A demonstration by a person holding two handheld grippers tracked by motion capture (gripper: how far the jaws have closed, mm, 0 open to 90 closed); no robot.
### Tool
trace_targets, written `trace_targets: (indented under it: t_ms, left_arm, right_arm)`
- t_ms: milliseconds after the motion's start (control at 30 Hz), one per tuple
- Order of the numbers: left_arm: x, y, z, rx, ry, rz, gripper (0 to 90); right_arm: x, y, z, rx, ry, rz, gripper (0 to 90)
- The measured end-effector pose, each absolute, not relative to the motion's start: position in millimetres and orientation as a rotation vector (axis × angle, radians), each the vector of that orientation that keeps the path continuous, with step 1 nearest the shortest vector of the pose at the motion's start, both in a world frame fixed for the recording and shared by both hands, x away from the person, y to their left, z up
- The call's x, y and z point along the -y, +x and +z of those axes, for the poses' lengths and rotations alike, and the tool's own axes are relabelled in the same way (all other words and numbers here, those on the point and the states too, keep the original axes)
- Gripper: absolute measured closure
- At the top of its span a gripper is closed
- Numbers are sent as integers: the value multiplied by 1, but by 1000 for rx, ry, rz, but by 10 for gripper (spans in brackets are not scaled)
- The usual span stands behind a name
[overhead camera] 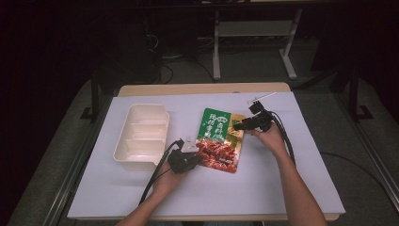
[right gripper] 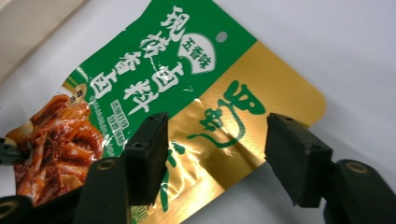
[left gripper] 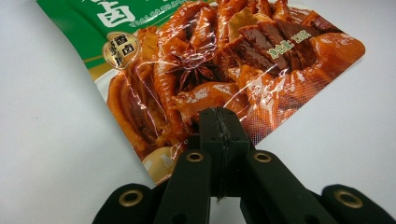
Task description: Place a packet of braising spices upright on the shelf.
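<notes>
On the white table cover [overhead camera: 282, 188], reading from left to right: a cream compartment tray [overhead camera: 141, 136] stands at the left, just beside the packet's lower corner but apart from it; the left gripper [overhead camera: 197, 161] has its jaws clenched on the lower left edge of the food packet [overhead camera: 219, 141], the closed tips pinching the film over the printed red meat, as the left gripper view shows [left gripper: 219, 135]; the packet lies near the table's middle, its long axis running from the near side to the far side with a slight tilt, the green-and-gold printed top pointing away from the person and the red end toward them; the right gripper [overhead camera: 241, 125] sits at the packet's upper right, its jaws released and straddling the gold edge without pressing, seen in the right gripper view [right gripper: 215, 154]. Handling, as a judgement: the pouch looks light, thin, glossy and slippery, its film creasing readily yet not fragile; the flat sealed margins at opposite corners seem the safest places to pinch, since the filled middle would buckle.
</notes>
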State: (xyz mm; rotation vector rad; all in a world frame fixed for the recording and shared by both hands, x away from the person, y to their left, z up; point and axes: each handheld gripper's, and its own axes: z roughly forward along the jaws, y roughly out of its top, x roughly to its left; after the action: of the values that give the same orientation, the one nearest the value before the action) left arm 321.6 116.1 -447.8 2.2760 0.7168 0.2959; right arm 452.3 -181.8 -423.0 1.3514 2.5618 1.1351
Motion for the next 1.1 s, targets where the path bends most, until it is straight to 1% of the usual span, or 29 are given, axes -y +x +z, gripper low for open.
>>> trace_targets:
  t_ms: [367, 467, 567, 633, 667, 700, 733, 767, 900, 933, 967, 1000, 1100]
  left_arm:
    - [-115, 321, -447, -713, 2285, 306, 898]
    - [-115, 321, -447, -712, 2285, 306, 898]
    - [-115, 320, -447, -709, 2289, 316, 897]
    - [-115, 320, -447, -709, 2289, 317, 897]
    - [-115, 320, -447, -710, 2289, 317, 898]
    - [-114, 320, -447, -711, 2289, 318, 898]
    - [-114, 320, -447, -711, 2290, 319, 898]
    - [-114, 320, -447, -710, 2291, 320, 897]
    - [-114, 320, -447, -708, 2291, 321, 898]
    - [-114, 320, -447, -708, 2291, 321, 897]
    - [-114, 320, -447, -707, 2291, 322, 897]
    - [-114, 320, -447, -707, 2291, 322, 897]
    - [-114, 319, -447, -707, 2290, 325, 897]
  right_arm:
    - [195, 455, -424, -2507, 1436, 1062, 350]
    - [194, 455, -424, -2510, 1424, 1057, 353]
    - [191, 455, -425, -2530, 1413, 1072, 387]
    - [189, 454, -425, -2543, 1402, 1085, 421]
    - [189, 453, -425, -2543, 1397, 1085, 454]
    - [189, 453, -425, -2543, 1397, 1085, 454]
    - [190, 452, -423, -2541, 1398, 1130, 537]
    - [191, 450, -421, -2542, 1388, 1149, 601]
    - [186, 444, -410, -2542, 1290, 1092, 779]
    - [186, 444, -410, -2542, 1290, 1092, 779]
    - [182, 442, -405, -2539, 1261, 1081, 861]
    - [181, 440, -403, -2536, 1253, 1083, 887]
    - [178, 437, -398, -2538, 1227, 1087, 897]
